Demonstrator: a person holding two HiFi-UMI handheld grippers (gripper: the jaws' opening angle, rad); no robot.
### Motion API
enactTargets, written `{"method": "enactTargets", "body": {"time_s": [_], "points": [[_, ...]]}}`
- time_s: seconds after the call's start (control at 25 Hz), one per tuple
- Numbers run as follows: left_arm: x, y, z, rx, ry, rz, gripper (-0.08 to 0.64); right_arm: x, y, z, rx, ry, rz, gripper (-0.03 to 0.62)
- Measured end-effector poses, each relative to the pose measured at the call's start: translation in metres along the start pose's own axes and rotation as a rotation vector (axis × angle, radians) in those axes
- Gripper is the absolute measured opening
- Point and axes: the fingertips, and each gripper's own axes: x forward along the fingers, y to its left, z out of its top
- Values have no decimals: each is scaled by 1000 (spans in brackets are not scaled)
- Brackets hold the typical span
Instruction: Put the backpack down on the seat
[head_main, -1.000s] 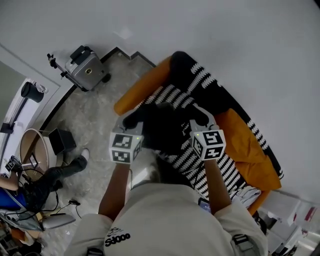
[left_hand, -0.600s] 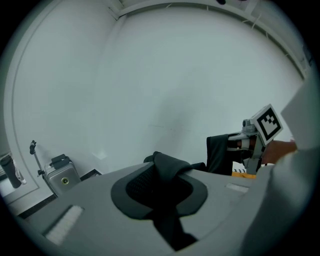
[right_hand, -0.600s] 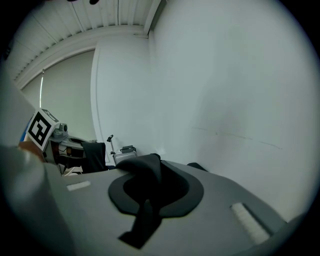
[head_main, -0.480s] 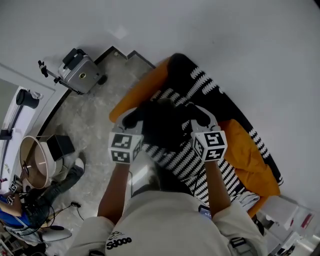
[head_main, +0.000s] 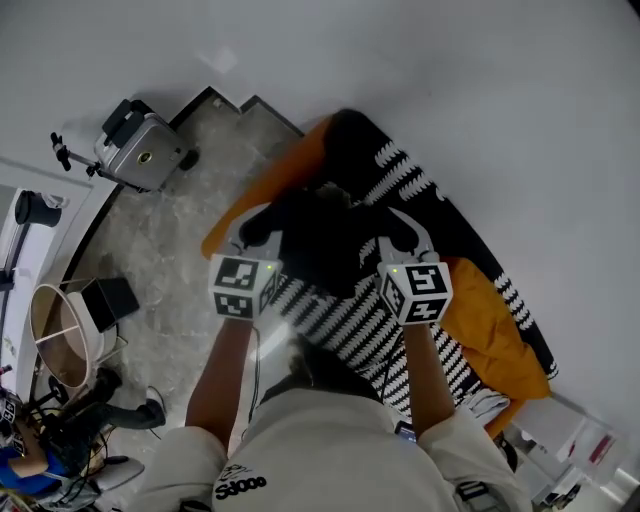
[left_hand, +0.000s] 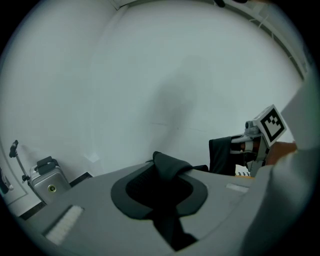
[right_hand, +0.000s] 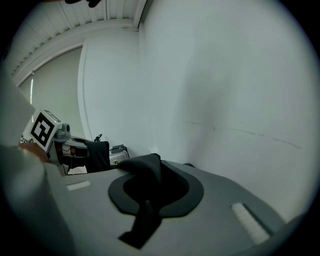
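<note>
A black backpack (head_main: 318, 245) hangs between my two grippers above the seat, an orange sofa (head_main: 262, 195) covered with a black-and-white striped throw (head_main: 345, 322). My left gripper (head_main: 252, 228) is shut on a black strap (left_hand: 169, 167) of the backpack at its left side. My right gripper (head_main: 397, 230) is shut on another black strap (right_hand: 144, 172) at its right side. Each gripper view shows the other gripper's marker cube (left_hand: 272, 124) (right_hand: 43, 128) with dark fabric hanging beside it. The backpack's underside is hidden, so I cannot tell whether it touches the throw.
A white wall runs behind the sofa. An orange cushion (head_main: 492, 322) lies at the sofa's right end. On the stone floor to the left stand a grey hard case (head_main: 140, 155), a small black box (head_main: 106, 300) and a round basket (head_main: 62, 338). A person's legs (head_main: 100, 410) show at the lower left.
Both grippers keep their hold on the straps. The backpack has come a little further over the striped seat, and the floor things have slid left in view.
</note>
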Motion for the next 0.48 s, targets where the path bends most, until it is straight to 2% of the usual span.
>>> {"method": "enactTargets", "body": {"time_s": [0.32,0.48], "points": [[65,23,10,-35,-6,18,41,55,-40,7,-7,22,4,26],[89,30,17,-37,-8,7,41,77,-63,15,14,21,-27,26]]}}
